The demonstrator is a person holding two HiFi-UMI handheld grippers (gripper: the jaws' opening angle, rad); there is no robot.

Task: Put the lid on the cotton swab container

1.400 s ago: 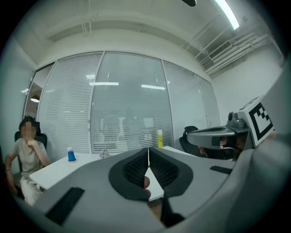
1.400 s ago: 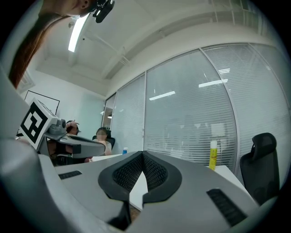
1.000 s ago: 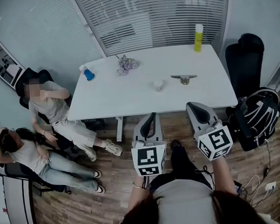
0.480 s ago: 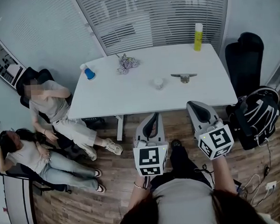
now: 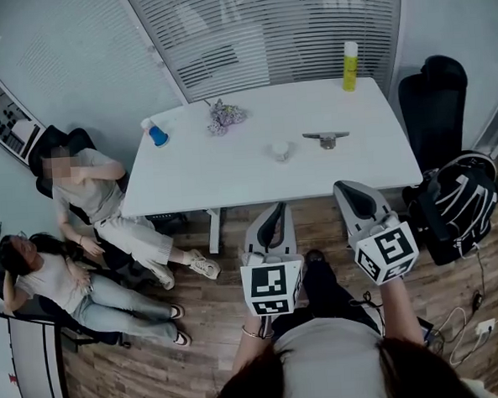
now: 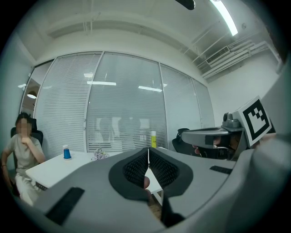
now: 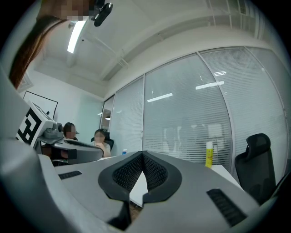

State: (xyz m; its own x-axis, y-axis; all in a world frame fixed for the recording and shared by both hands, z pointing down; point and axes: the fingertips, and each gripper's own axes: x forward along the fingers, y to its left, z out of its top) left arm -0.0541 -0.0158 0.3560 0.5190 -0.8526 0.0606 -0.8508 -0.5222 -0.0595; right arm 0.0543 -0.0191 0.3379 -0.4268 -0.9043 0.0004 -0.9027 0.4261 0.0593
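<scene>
Holds left gripper [image 5: 273, 211] and right gripper [image 5: 351, 189] level, both pinched shut on nothing, short of the white table [image 5: 230, 166] with a small round container [image 5: 281, 151], seemingly the swab one, mid-top near a flat dark piece [image 5: 327, 138]; fits before capping or after, capped or not too small to tell

Office mtg rm: glass walls [image 5: 65, 75] w/ blinds [image 5: 272, 33], conf table [image 5: 230, 166], chairs [image 5: 433, 111].

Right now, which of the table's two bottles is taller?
The yellow bottle at the far right corner; the blue one near the left edge is shorter.
</scene>
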